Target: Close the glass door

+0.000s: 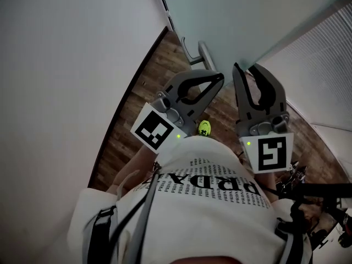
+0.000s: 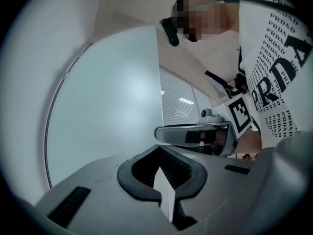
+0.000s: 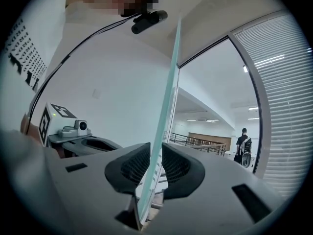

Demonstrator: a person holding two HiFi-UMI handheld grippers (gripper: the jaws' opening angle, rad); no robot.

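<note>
Head view: the left gripper (image 1: 219, 78) is pointing at the door handle (image 1: 199, 55).
Left gripper view: its jaws are pressing together, holding nothing.
Right gripper view: the right gripper (image 3: 152, 151) is pinching the free edge of the glass door (image 3: 168, 92), which is standing open.

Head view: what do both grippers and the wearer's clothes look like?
The left claw and right claw have grey bodies, dark looped jaws, ribbed black pads. The left marker cube and right marker cube are white with black squares, a green light beside each. Worn: white top with repeated black lettering, dark straps.
</note>
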